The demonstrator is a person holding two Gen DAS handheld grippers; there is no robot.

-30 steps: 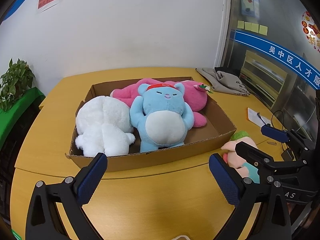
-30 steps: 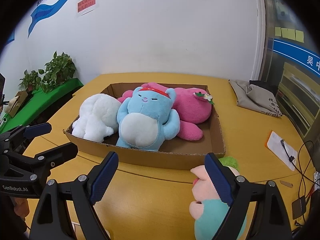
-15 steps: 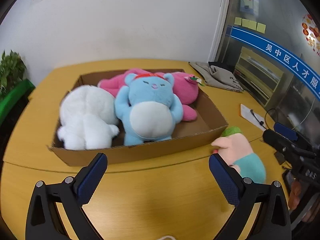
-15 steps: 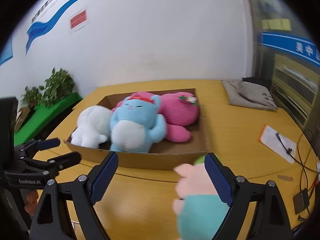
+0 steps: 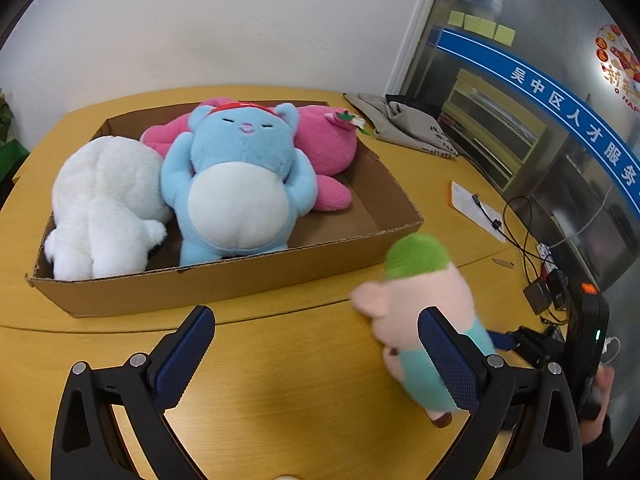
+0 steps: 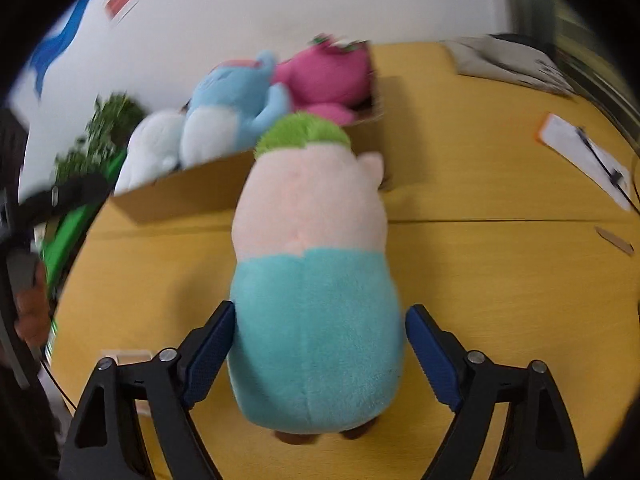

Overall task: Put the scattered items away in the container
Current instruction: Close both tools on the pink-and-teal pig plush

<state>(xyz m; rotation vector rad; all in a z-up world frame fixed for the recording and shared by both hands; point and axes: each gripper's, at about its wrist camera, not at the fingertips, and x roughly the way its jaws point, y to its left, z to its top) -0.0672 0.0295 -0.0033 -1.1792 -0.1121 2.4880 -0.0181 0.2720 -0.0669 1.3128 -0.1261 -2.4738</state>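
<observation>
While the left gripper [image 5: 316, 356] waits wide open with nothing in it, low at 6 o'clock in its own view, the cardboard box [image 5: 224, 284] sits up at 11 o'clock. From left to right inside it lie a white toy [image 5: 108, 204], a blue bear [image 5: 240, 184] and a pink toy [image 5: 328, 148]. They fill most of the box. Only a bare patch by the right wall is free.

Over at 4 o'clock in that view stands the pig toy [image 6: 316, 280], on the yellow table [image 6: 500, 280] just outside the box. The right gripper [image 6: 320, 350] has its fingers on both sides of the pig's teal bottom. The pads look like they touch the fur, but I cannot tell if they really squeeze it.

What could go wrong? The hold is low and the pig is tall and squishy, so it may flop over or slip out when lifted. It might bump the box wall. It might also land on the blue bear and roll back out.
</observation>
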